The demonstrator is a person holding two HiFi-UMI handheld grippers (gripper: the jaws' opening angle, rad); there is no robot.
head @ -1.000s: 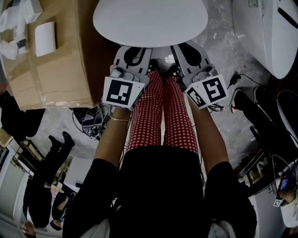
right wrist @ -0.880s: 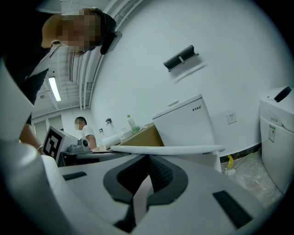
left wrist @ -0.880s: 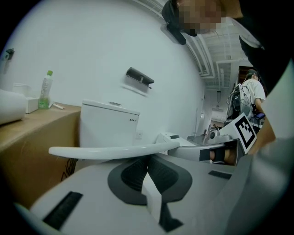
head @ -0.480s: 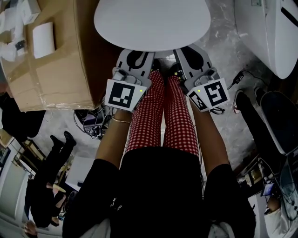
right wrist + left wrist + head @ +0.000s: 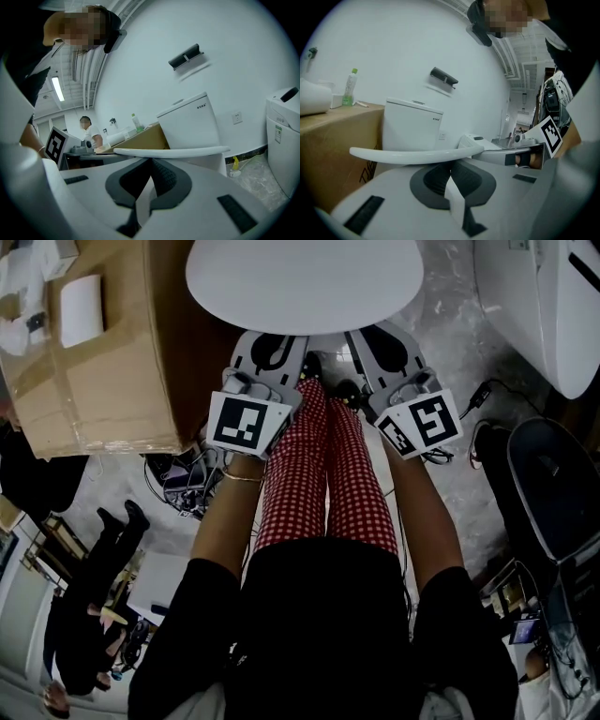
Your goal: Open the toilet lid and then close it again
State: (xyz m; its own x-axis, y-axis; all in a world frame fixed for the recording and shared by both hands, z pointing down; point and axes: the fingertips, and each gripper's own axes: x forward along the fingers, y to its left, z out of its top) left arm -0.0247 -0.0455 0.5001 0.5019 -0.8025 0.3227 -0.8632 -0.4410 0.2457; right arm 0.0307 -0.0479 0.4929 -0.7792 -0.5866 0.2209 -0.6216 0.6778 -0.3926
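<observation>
Lid: the white oval lid [image 5: 302,282] lies down flat at 12 o'clock in the head view, front edge toward the person. In both gripper views it shows as a thin level rim crossing just above the jaw tips.
Left gripper: the left gripper [image 5: 270,345] is at the lid's front edge, at 11 o'clock from the person's knees, with its tips tucked under the rim. Its jaws are pressed together, pads meeting, with nothing between them. Whether they touch the lid's underside cannot be told.
Right gripper: the right gripper [image 5: 382,341] is beside the left one, at 1 o'clock from the knees, tips also under the rim. Its jaws are likewise closed on each other and empty.
Marker cubes: one marker cube [image 5: 247,424] rides on the left gripper's near end. The other sits on the right gripper at 3 o'clock from it.
Tank: the white tank [image 5: 412,125] stands upright behind the lid, against the wall.
Bracket: a dark bracket [image 5: 443,78] is on the wall at 12 o'clock above the tank.
Trousers: red checked trousers [image 5: 328,474] run from the grippers down to 6 o'clock.
Box: a cardboard box [image 5: 112,381] stands just beside the toilet at 10 o'clock in the head view.
Pack: a white pack [image 5: 80,307] lies on top of the box.
Bottle: a green-capped bottle [image 5: 349,88] stands upright on the box.
Unit: a large white unit [image 5: 544,306] stands at 2 o'clock, apart from the lid.
Socket: a wall socket [image 5: 237,117] sits between the tank and the unit.
Cables: dark cables [image 5: 178,486] lie on the floor at 9 o'clock of the knees.
</observation>
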